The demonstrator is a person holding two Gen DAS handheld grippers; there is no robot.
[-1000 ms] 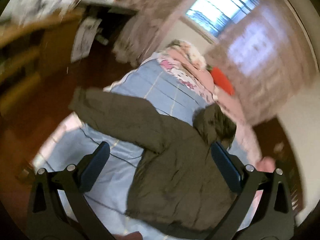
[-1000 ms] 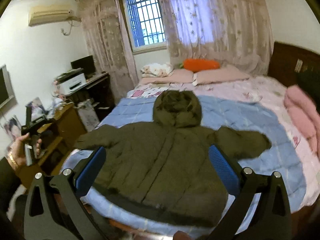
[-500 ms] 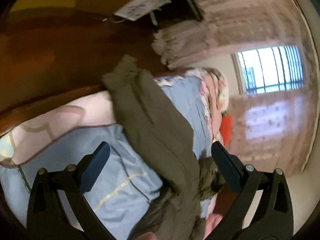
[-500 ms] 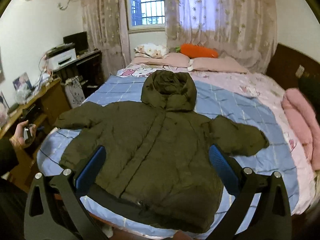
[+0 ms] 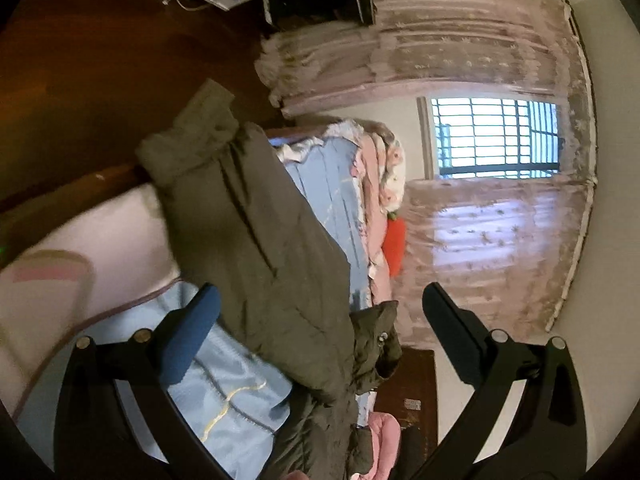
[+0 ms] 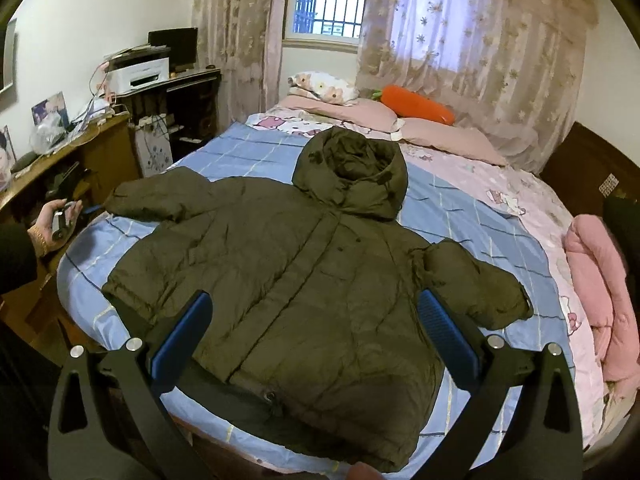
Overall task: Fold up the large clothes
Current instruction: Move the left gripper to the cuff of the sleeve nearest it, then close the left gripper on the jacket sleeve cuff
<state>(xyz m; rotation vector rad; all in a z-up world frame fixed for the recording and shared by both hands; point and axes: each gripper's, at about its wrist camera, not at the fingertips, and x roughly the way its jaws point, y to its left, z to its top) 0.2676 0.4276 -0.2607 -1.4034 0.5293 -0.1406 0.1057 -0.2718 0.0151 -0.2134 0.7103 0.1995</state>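
Here the right wrist view takes in the whole jacket (image 6: 288, 264), spread flat on the blue quilt (image 6: 472, 216) with hood toward the pillows (image 6: 400, 120). The left wrist view, rolled sideways, shows only one sleeve (image 5: 224, 184) up close. The left gripper (image 5: 320, 320) sits beside that cuff, fingers spread; the right gripper (image 6: 312, 320) hovers above the hem, fingers spread, gripping nothing.
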